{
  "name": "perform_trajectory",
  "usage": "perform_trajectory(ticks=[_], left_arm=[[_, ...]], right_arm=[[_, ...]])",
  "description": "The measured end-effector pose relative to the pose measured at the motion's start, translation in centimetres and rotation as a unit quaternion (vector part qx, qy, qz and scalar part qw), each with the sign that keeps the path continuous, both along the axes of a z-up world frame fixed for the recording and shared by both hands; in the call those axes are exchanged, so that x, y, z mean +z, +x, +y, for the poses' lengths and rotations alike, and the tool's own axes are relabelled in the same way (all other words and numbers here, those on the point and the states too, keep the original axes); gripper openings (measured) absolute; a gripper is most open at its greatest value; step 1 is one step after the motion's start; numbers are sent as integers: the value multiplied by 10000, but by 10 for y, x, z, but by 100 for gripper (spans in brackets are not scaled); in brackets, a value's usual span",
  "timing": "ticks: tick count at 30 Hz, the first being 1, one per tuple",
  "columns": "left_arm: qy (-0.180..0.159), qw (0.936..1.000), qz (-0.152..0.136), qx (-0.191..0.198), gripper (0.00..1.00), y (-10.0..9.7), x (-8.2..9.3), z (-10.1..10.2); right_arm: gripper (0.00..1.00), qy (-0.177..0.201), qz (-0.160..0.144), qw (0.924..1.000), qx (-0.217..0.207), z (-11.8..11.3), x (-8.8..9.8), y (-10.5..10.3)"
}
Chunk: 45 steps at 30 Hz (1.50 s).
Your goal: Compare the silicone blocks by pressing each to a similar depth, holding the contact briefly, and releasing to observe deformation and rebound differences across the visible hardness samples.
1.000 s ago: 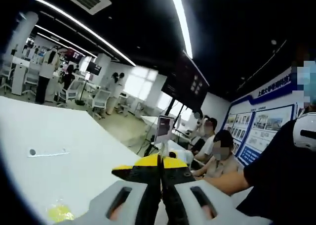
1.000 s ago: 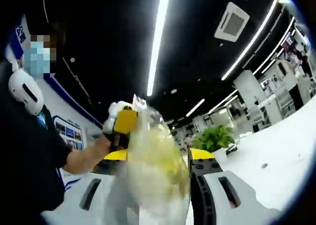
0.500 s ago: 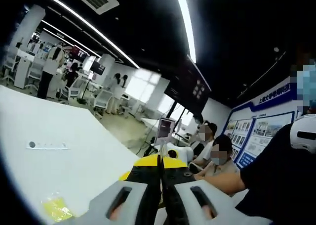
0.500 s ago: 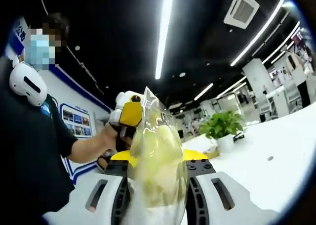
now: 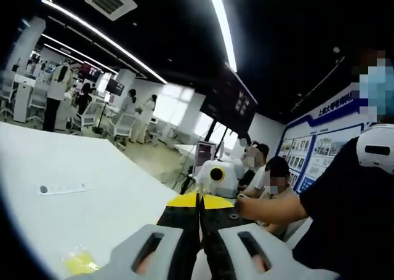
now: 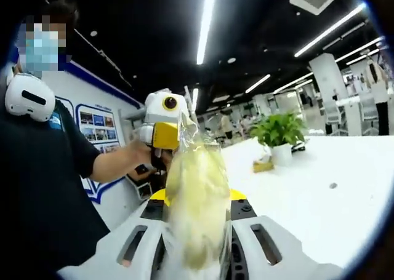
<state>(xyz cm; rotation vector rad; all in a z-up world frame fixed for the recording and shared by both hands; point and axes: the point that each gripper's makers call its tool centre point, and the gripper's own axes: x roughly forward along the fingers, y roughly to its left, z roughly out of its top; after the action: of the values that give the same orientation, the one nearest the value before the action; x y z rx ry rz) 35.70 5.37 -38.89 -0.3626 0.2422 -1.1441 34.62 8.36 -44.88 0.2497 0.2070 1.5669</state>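
Jaws of the right gripper [image 6: 196, 231] stand a little apart, pinching a clear plastic bag [image 6: 194, 200] of pale yellow contents that rises between them, lifted above the white table [image 6: 308, 200]. Whether those contents are the silicone samples I cannot tell through the blur. Just behind the bag's top is the left gripper [image 6: 161, 127], white and yellow, gripped in the person's hand [image 6: 138, 157]; its tip sits beside the bag's upper edge, though I cannot tell if they touch.

From the left gripper view, its own jaws are pressed together with only a thin dark seam between them and nothing visible in it. On the table near them lies a small yellow packet [image 5: 79, 263]. A potted plant [image 6: 278, 135] stands further along the table.
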Motion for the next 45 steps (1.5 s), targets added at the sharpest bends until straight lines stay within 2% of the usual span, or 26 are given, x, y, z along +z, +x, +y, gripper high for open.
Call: perform_trajectory(ticks=[13, 28, 31, 32, 36, 39, 40, 41, 42, 43, 45], left_arm=[[-96, 9997, -108, -208, 0, -9, 4, -1], [-138, 9996, -152, -198, 0, -8, 2, -2], [-146, 9996, -100, -202, 0, -9, 1, -3], [-191, 9996, 42, -222, 0, -9, 1, -5], [-158, 9998, 34, -149, 0, -6, 0, -8], [-338, 9990, 291, -32, 0, 1, 0, -9], [-434, 9982, 421, -24, 0, 2, 0, -10], [-506, 9978, 425, -51, 0, 4, 0, -11], [-630, 9963, 586, -54, 0, 4, 0, -13], [-704, 9948, 730, -96, 0, 5, -1, -17], [-596, 9957, 696, -119, 0, 7, -6, -22]], right_arm=[[11, -103, -430, 9990, 16, -3, 3, -6], [11, -181, -408, 9990, -21, -7, 1, -6], [12, -202, -423, 9989, -50, -7, 0, -6], [12, -206, -405, 9989, -61, -9, 0, -6], [14, -255, -332, 9990, -154, -13, -2, -2], [18, -245, -309, 9987, -317, -16, -2, 3], [19, -209, -220, 9987, -406, -17, -3, 6], [21, -219, -75, 9989, -419, -18, -4, 6], [23, -225, 168, 9983, -501, -19, -7, 8], [25, -255, 162, 9981, -542, -20, -9, 9], [28, -326, 3, 9974, -642, -23, -15, 10]])
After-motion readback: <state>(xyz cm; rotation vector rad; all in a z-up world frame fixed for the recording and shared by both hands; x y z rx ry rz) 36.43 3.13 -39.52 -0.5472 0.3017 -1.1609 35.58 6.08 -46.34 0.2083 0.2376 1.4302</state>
